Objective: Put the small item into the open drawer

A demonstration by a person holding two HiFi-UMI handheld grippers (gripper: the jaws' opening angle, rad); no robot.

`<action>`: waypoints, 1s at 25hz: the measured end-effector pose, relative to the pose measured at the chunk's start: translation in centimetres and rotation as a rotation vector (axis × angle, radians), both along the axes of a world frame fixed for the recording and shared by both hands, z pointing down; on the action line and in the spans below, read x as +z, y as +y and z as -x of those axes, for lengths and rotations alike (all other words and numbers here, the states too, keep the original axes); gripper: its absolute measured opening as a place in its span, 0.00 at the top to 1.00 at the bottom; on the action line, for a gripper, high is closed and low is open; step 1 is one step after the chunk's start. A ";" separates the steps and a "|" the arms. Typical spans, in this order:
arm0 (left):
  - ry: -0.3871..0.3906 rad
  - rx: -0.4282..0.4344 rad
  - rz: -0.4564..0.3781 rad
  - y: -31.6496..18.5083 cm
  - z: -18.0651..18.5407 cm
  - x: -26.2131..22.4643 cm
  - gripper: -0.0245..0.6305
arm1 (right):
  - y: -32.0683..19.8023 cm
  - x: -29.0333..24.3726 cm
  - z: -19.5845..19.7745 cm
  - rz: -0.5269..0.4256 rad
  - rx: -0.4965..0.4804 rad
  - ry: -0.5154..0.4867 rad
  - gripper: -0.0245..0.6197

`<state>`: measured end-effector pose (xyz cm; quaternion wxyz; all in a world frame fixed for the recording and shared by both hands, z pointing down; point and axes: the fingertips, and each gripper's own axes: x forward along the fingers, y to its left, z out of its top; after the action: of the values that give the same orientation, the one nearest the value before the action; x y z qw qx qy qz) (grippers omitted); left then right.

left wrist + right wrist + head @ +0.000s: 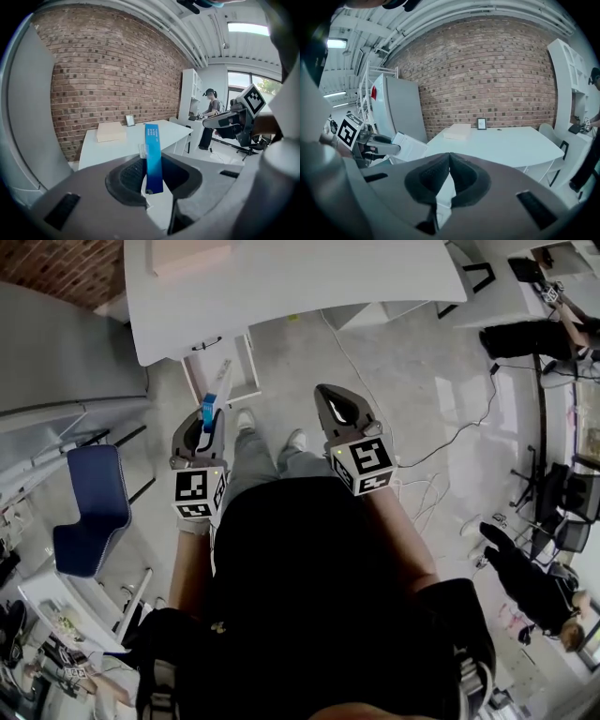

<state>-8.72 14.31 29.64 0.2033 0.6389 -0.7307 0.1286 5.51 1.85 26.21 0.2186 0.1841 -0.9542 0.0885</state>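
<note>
My left gripper (205, 427) is shut on a small flat blue pack (208, 411), which stands upright between the jaws and sticks out past their tips. In the left gripper view the blue pack (152, 140) rises in front of the white table (117, 147). My right gripper (328, 399) hangs beside it, shut with nothing in it; its pads (440, 171) meet at the tip. A white drawer unit (223, 371) stands under the near edge of the white table (300, 282), just ahead of the left gripper. Whether its drawer is open, I cannot tell.
A beige box (111, 132) and a small picture frame (130, 120) sit on the table by the brick wall. A blue chair (94, 507) stands at my left. Cables (441, 442) run over the floor at right, where people (525, 577) and office chairs are.
</note>
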 end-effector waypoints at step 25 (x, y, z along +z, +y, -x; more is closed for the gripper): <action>0.018 0.334 0.411 -3.9 7.7 20.2 0.83 | -0.2 7.4 5.8 0.115 0.255 0.187 0.95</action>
<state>-16.42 10.42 49.86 0.3114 0.6970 -0.5719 0.3002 -0.27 1.60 33.63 0.3033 0.2982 -0.8921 0.1523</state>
